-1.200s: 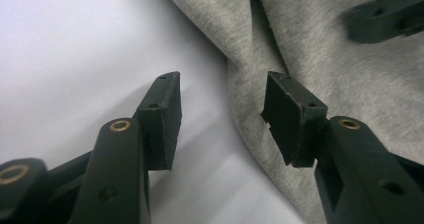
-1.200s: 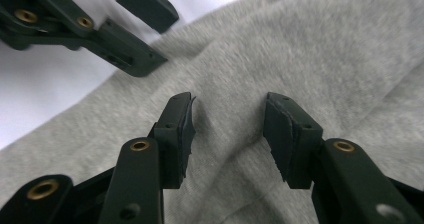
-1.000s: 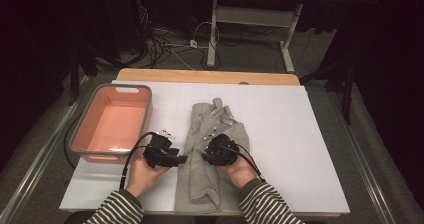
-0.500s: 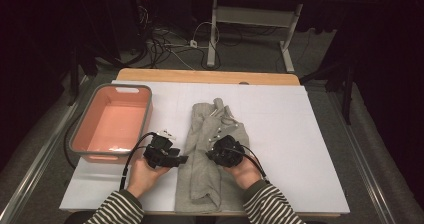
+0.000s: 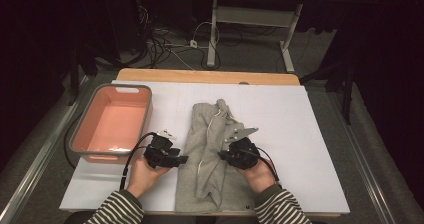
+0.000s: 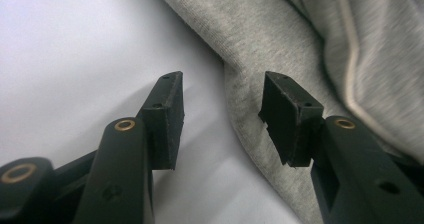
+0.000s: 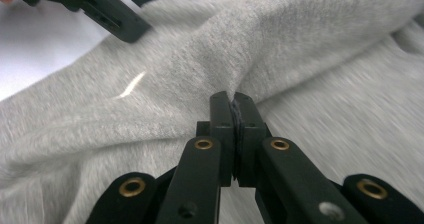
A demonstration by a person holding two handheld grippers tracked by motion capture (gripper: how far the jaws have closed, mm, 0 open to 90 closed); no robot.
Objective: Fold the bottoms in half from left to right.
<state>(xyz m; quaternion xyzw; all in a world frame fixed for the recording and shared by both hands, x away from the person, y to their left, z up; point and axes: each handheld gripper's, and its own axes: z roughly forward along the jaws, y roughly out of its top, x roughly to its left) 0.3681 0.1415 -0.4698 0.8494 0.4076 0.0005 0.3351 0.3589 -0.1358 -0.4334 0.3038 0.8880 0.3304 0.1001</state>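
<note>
With the grey hooded sweatshirt (image 5: 210, 154) lying lengthwise down the middle of the white desk (image 5: 310, 134), I've got both grippers low on it, near my edge. My right gripper (image 5: 226, 155) sits on the garment's right side, and its fingers (image 7: 220, 119) are clamped on a fold of the grey cloth: in the right gripper view the two black pads press together with a thin pinch of fabric between them, and a ridge of cloth rises from that pinch up and away. They have just been closing, with the cloth between them. My left gripper (image 5: 184, 159) is at the garment's left edge, fingers (image 6: 167, 104) apart. In the left gripper view one pad hangs over bare white desk, the other over the grey hem, and the sweatshirt's edge runs through the gap; neither pad presses on it. A pale drawstring (image 5: 204, 156) trails down the front of the sweatshirt between the two grippers. The hood end points away from me, toward the far wooden edge of the desk. A salmon-pink bin (image 5: 114, 126) with a grey rim stands on the desk to the left, well apart from the sweatshirt, close to my left hand (image 5: 145, 176). Striped sleeves (image 5: 280, 209) come in from the bottom. Cables trail from each gripper back toward my wrists.
</note>
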